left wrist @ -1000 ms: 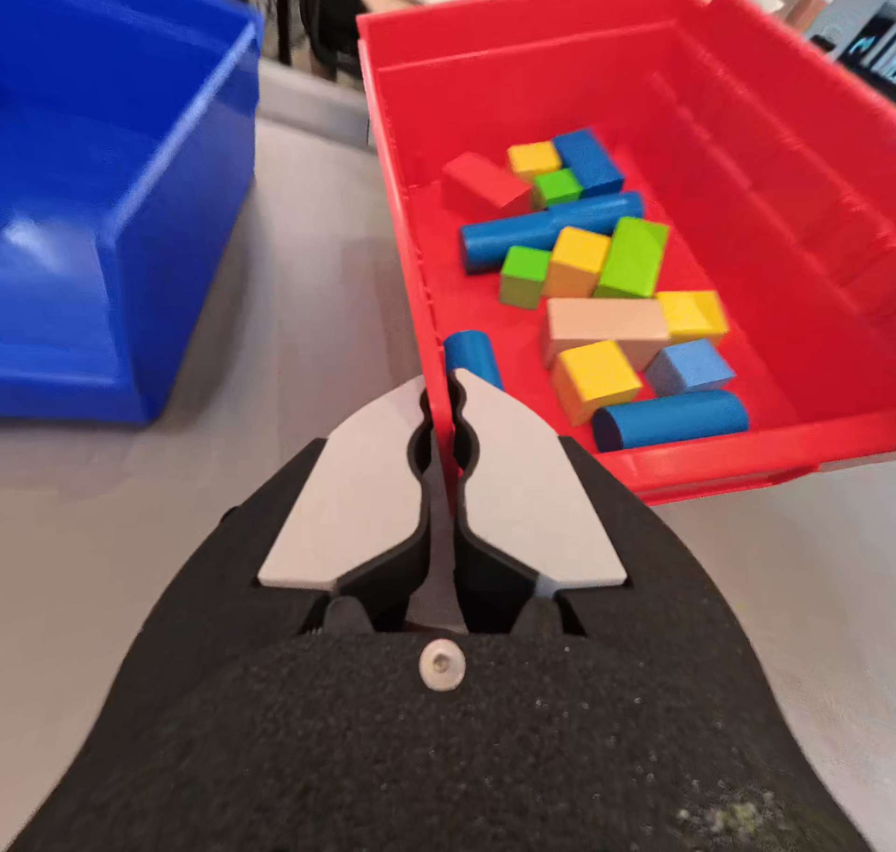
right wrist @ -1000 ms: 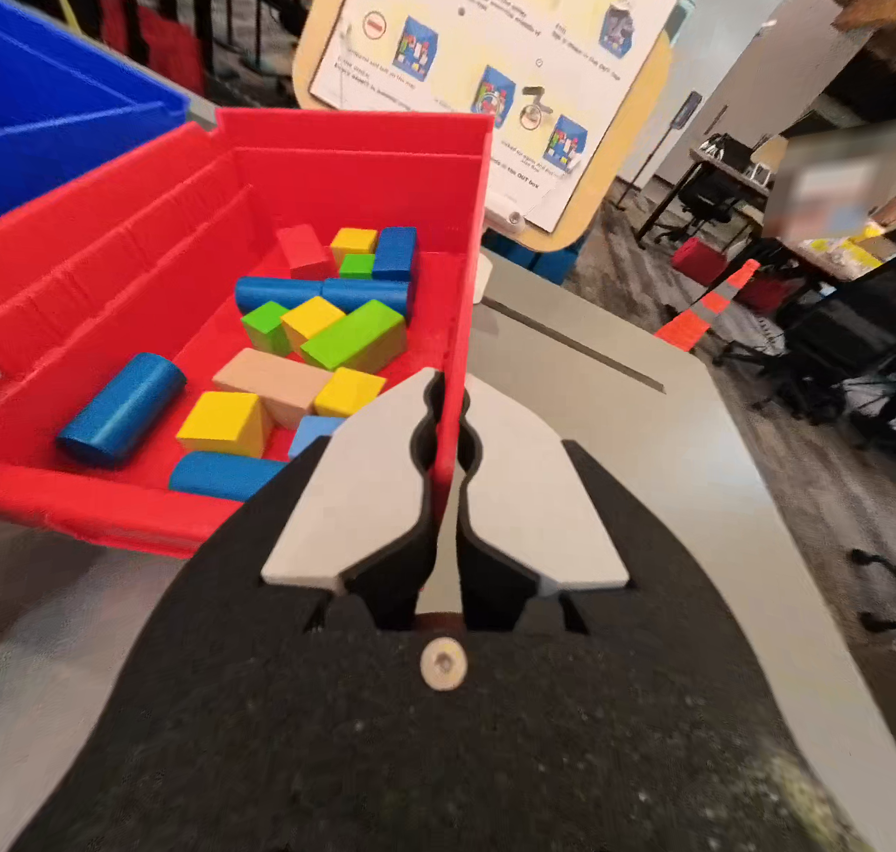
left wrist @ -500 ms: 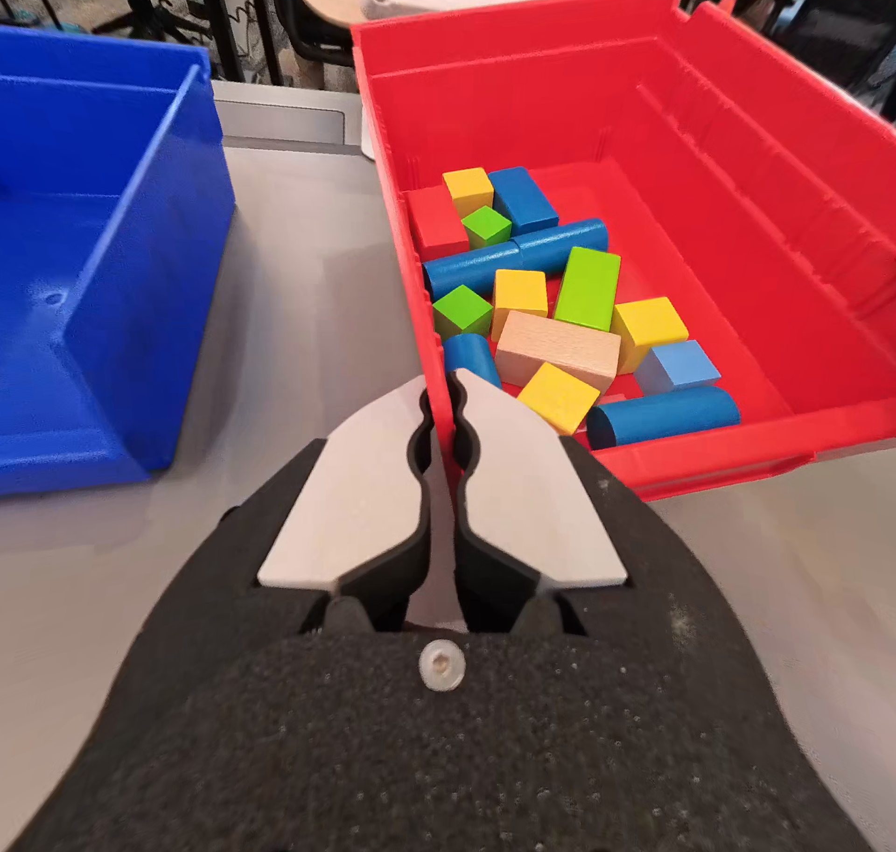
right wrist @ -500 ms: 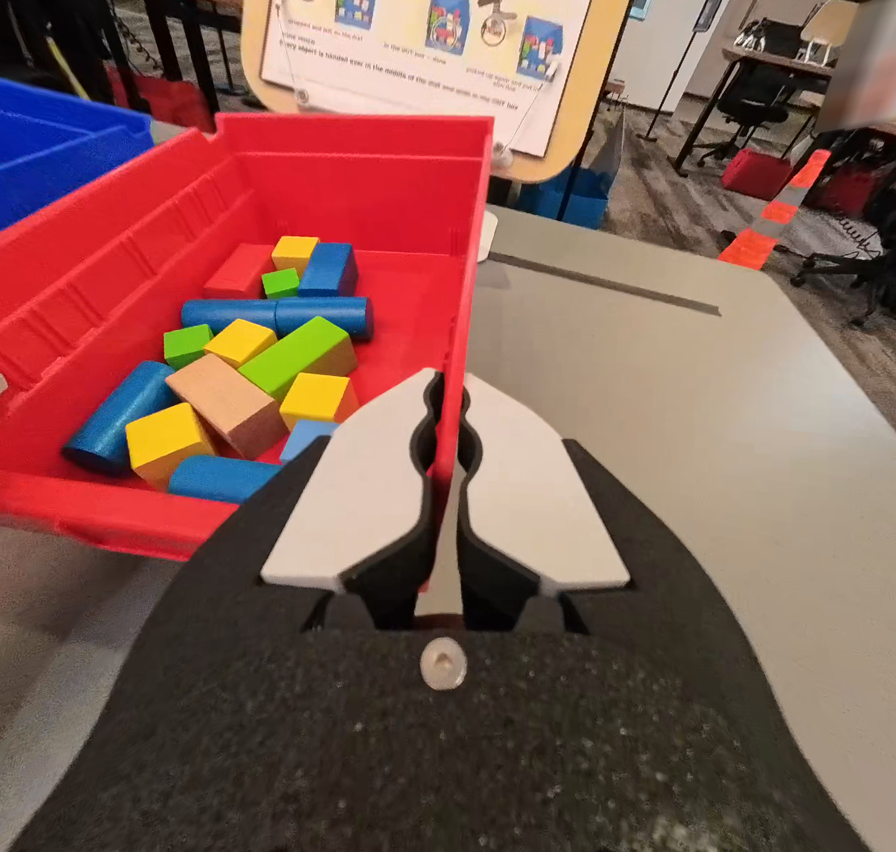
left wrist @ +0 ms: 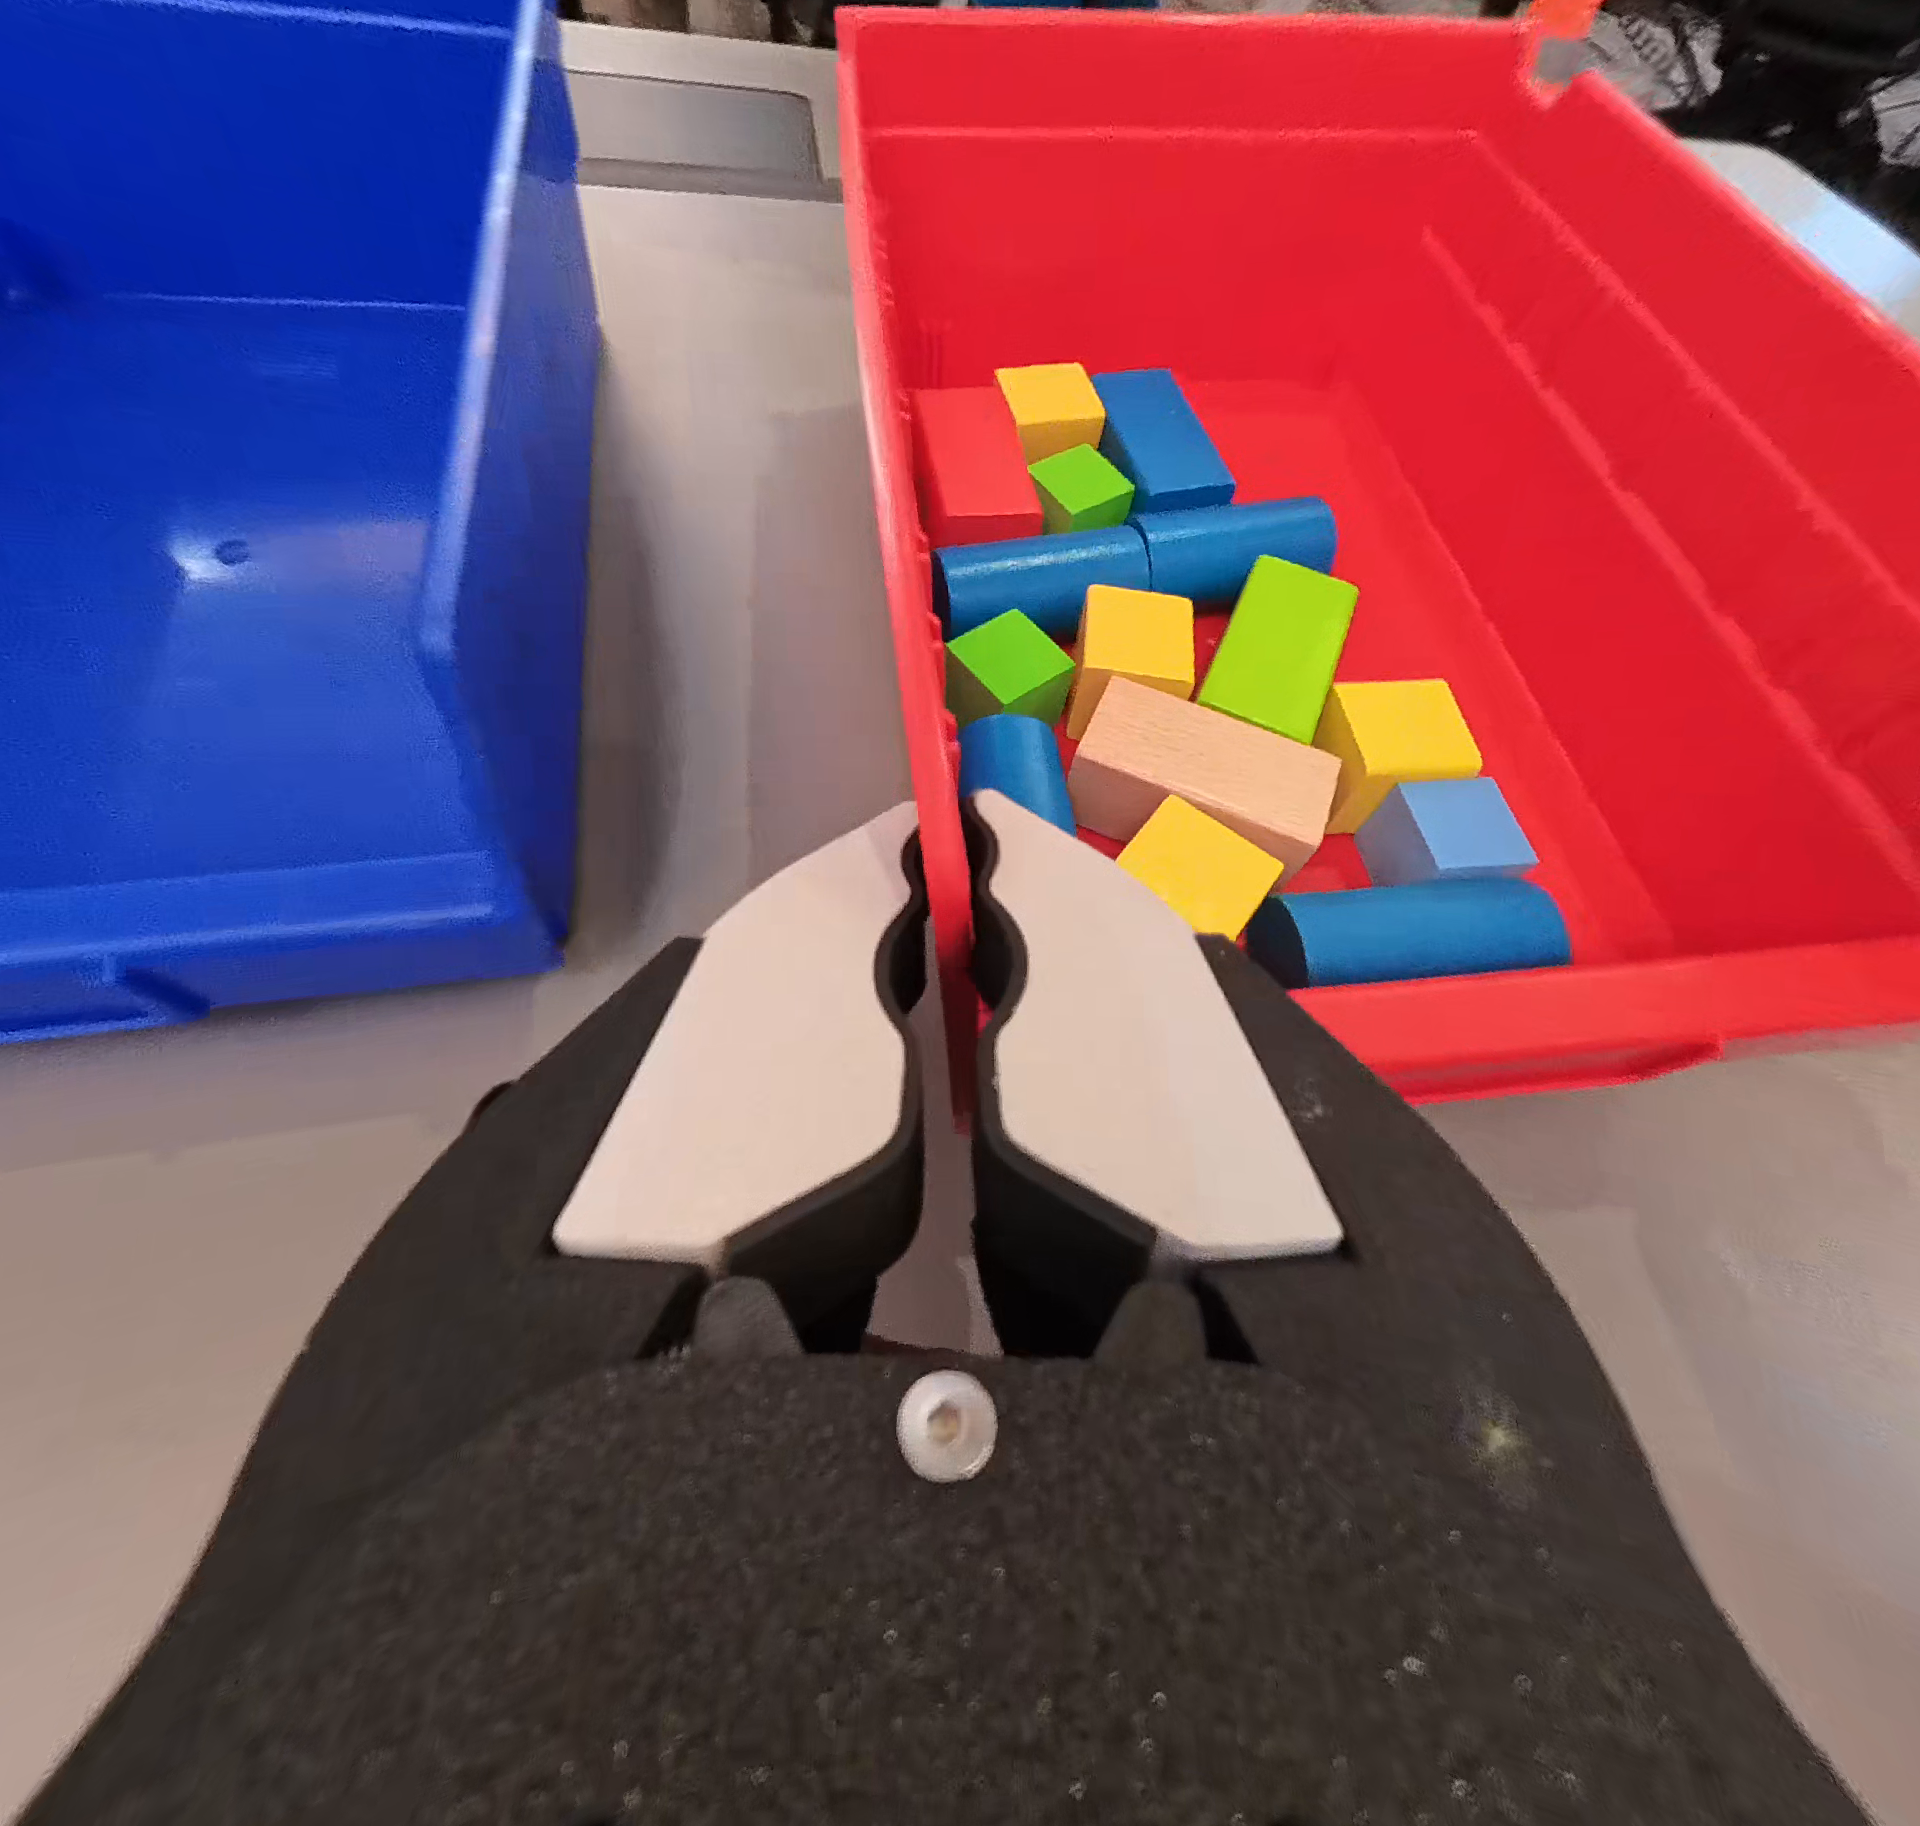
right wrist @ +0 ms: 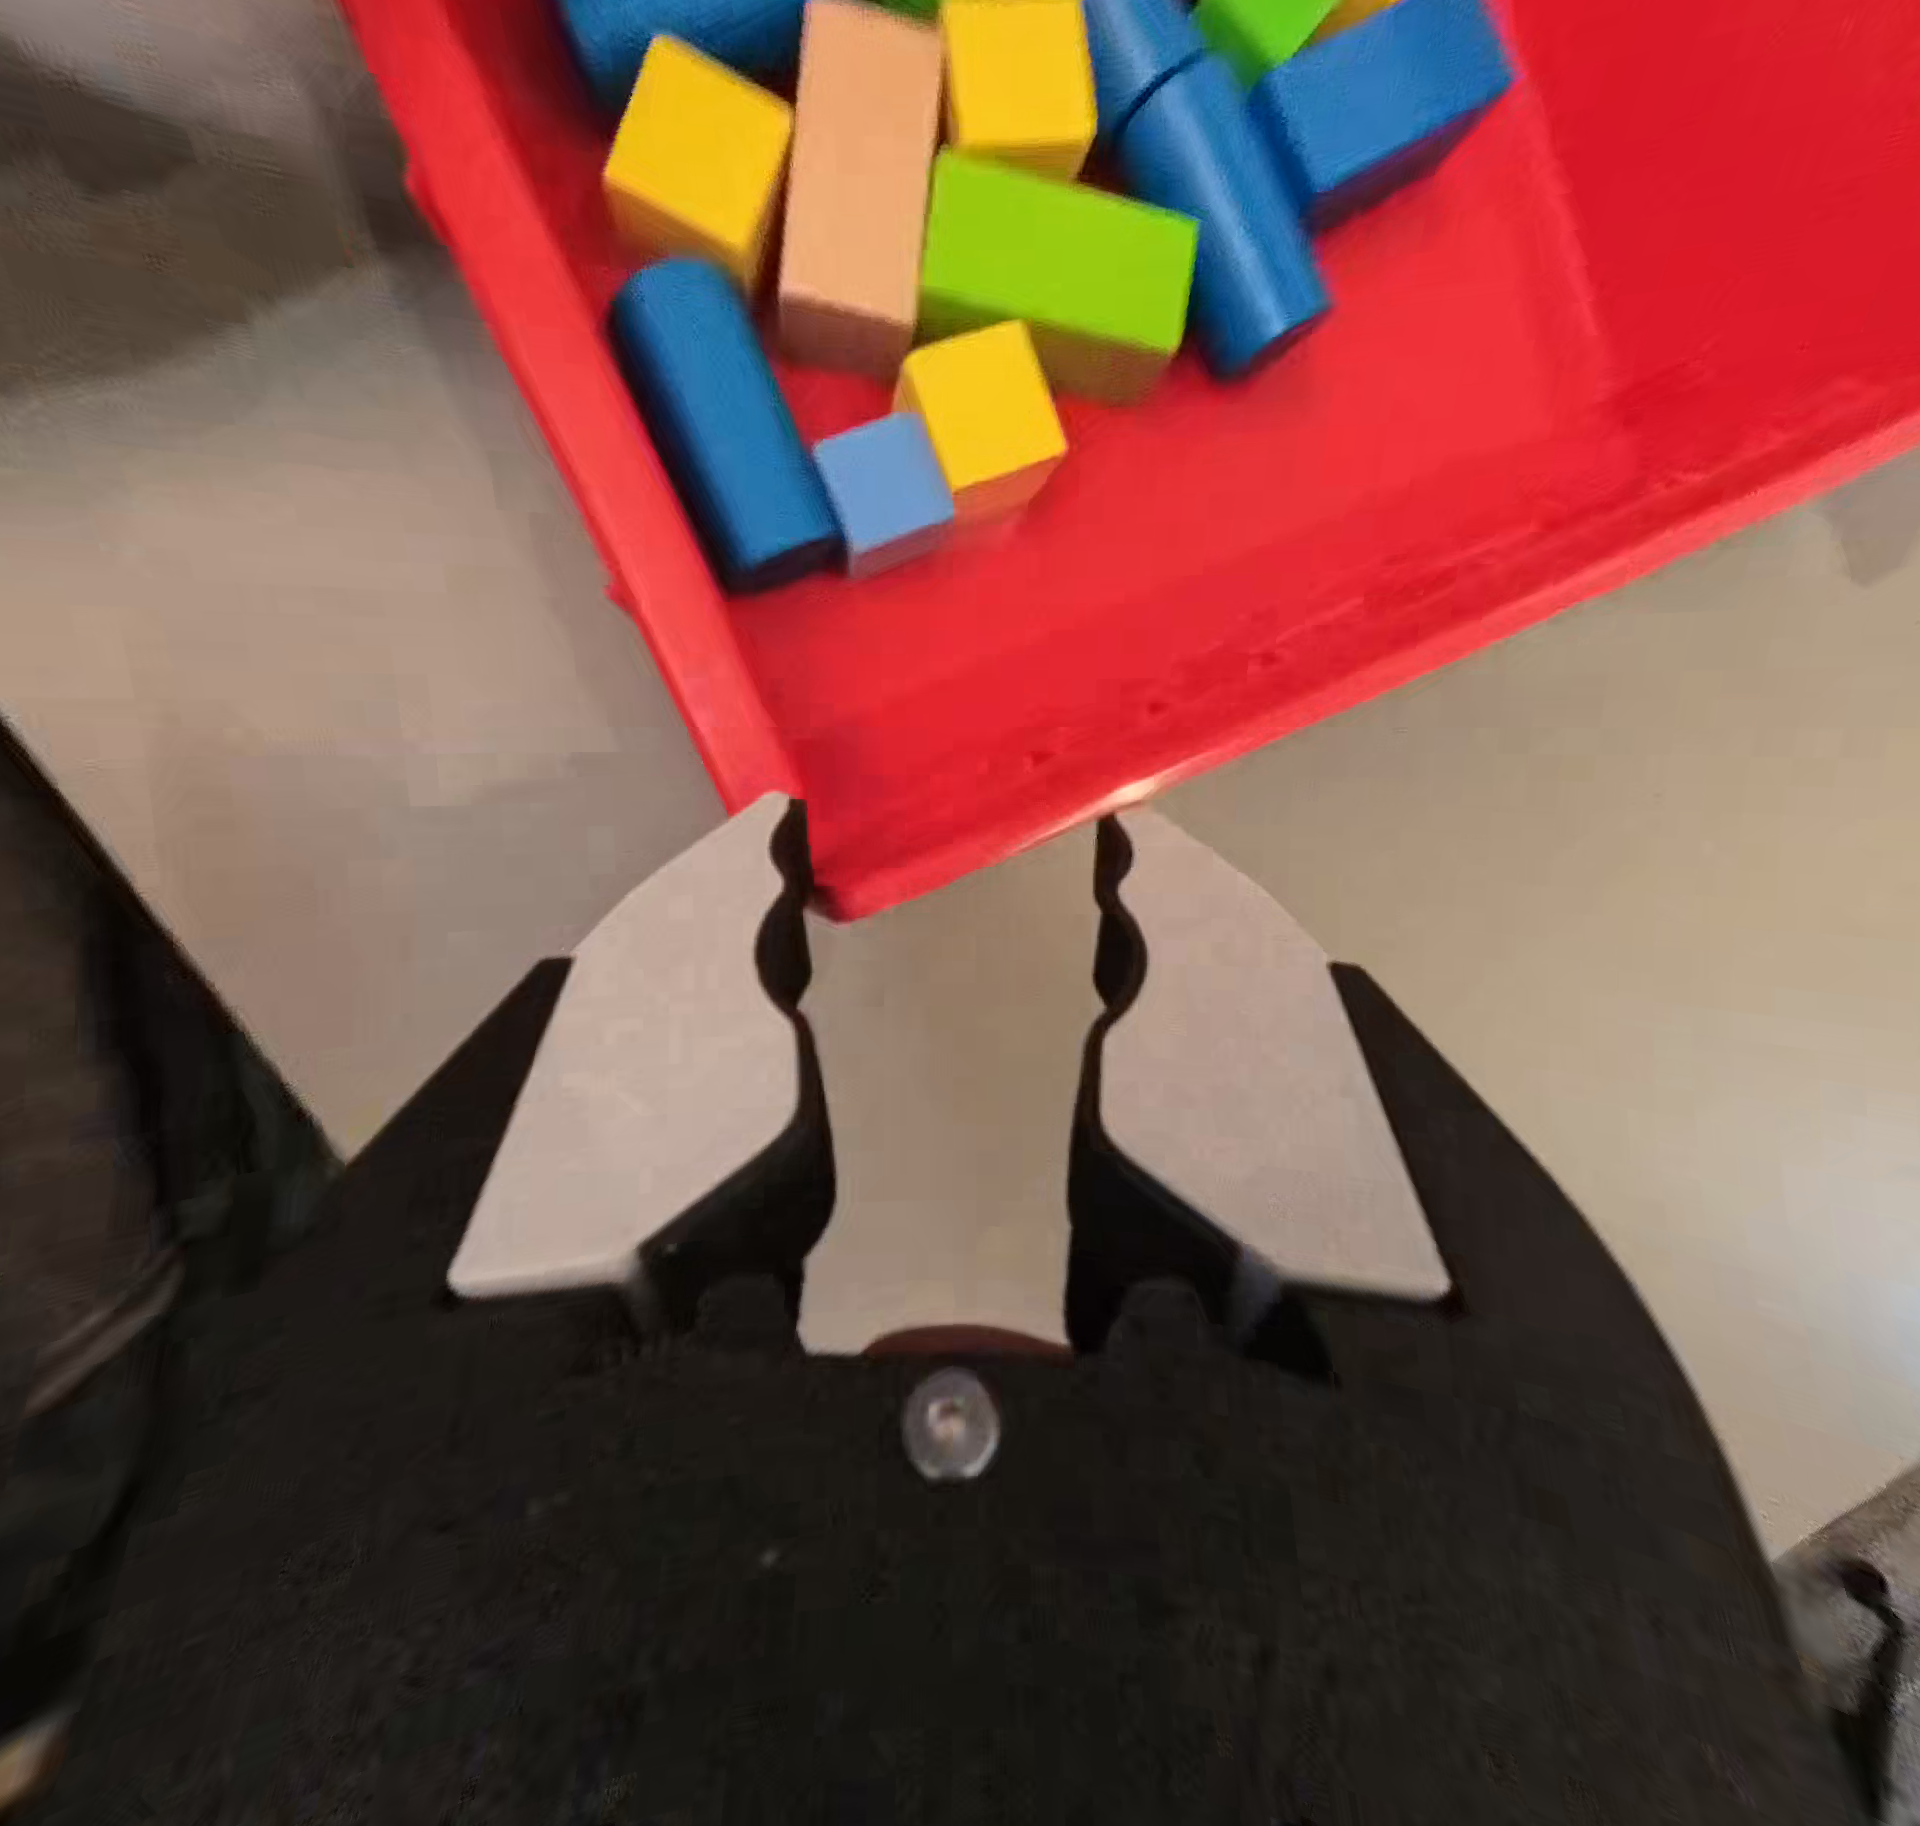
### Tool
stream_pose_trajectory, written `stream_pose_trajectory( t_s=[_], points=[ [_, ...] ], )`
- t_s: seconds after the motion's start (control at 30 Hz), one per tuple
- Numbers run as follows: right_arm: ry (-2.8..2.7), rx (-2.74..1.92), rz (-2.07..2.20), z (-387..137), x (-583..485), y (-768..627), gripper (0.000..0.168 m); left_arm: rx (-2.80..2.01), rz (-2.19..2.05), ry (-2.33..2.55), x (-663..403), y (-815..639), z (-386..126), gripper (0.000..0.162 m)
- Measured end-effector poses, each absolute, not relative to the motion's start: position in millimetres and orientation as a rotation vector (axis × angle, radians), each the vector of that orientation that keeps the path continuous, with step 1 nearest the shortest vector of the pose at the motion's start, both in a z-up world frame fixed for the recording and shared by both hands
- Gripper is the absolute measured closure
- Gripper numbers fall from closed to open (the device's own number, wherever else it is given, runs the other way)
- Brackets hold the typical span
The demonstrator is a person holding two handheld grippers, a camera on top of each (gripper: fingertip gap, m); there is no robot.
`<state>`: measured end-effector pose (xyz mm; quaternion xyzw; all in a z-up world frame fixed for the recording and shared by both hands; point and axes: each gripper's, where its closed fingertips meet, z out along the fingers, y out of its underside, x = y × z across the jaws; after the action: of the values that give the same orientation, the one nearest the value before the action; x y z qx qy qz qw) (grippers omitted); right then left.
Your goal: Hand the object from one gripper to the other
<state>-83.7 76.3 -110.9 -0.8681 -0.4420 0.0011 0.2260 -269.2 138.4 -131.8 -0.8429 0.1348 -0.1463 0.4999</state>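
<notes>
In the left wrist view, the left claw (left wrist: 943, 841) is seen at the lower centre of the frame, clamped on the left wall of the red bin (left wrist: 1195, 83), whose thin rim passes between the two grey fingers (left wrist: 790, 1028). The bin fills the upper right of that frame and holds a heap of wooden blocks: a plain wood block (left wrist: 1205, 774) near the middle, a green block (left wrist: 1280, 646) just above it, yellow cubes, blue cylinders and a light blue cube (left wrist: 1446, 829) toward the lower right of the heap. A blue cylinder (left wrist: 1013, 766) lies against the gripped wall, just beyond the fingertips. A blue bin (left wrist: 291, 488) is seen at the upper left, standing apart from the red one on the grey worktop (left wrist: 717, 488). In the right wrist view, the right claw (right wrist: 948, 815) is held apart, with nothing between its fingers; the near corner of the red bin (right wrist: 1039, 737) reaches into the gap at the fingertips, close against the left finger, though contact cannot be judged through the blur. The blocks lie in the upper centre of that frame, well beyond the fingertips.
</notes>
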Motion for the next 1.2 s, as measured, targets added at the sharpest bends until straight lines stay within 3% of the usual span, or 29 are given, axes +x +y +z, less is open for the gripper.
stream_pose_trajectory(
  t_s=[0.17, 0.2, 0.33, 0.43, 0.5, 0.63, 0.7, 0.77, 0.83, 1.0, 1.17, 1.2],
  points=[
    [-1.301, -2.524, 0.166, -130, -96, 74, 0.102, -2.041, -0.283, 0.327, -283, 147, -123, 0.160],
    [-1.236, -2.500, 0.249, -132, -101, 75, 0.112, -2.041, -0.295, 0.321, -284, 148, -123, 0.159],
    [-0.730, -2.438, 0.427, -138, -107, 86, 0.123, -2.044, -0.321, 0.297, -279, 145, -132, 0.159],
    [-0.526, -2.408, 0.246, -133, -92, 80, 0.130, -2.049, -0.300, 0.322, -271, 140, -131, 0.159],
    [-0.558, -2.328, 0.105, -98, -82, 72, 0.130, -2.048, -0.300, 0.318, -271, 139, -130, 0.159],
    [-1.190, -2.125, 0.074, -37, -125, 71, 0.124, -2.046, -0.334, 0.321, -273, 140, -123, 0.159],
    [-1.619, -2.088, 0.012, -66, -150, 87, 0.118, -2.067, -0.342, 0.317, -274, 141, -116, 0.159],
    [-1.947, -1.925, 0.028, -105, -170, 110, 0.129, -2.088, -0.366, 0.323, -273, 141, -111, 0.159],
    [-2.186, -1.854, 0.152, -136, -180, 111, 0.123, -2.104, -0.368, 0.342, -275, 141, -109, 0.159],
    [-2.512, -1.439, 0.166, -140, -206, 108, 0.109, -2.090, -0.373, 0.394, -277, 141, -101, 0.159],
    [-2.701, -1.089, 0.229, -149, -232, 93, 0.124, -2.100, -0.506, 0.425, -280, 148, -112, 0.159],
    [-2.742, -1.052, 0.252, -159, -232, 92, 0.114, -2.103, -0.521, 0.435, -280, 148, -117, 0.158]
  ],
)
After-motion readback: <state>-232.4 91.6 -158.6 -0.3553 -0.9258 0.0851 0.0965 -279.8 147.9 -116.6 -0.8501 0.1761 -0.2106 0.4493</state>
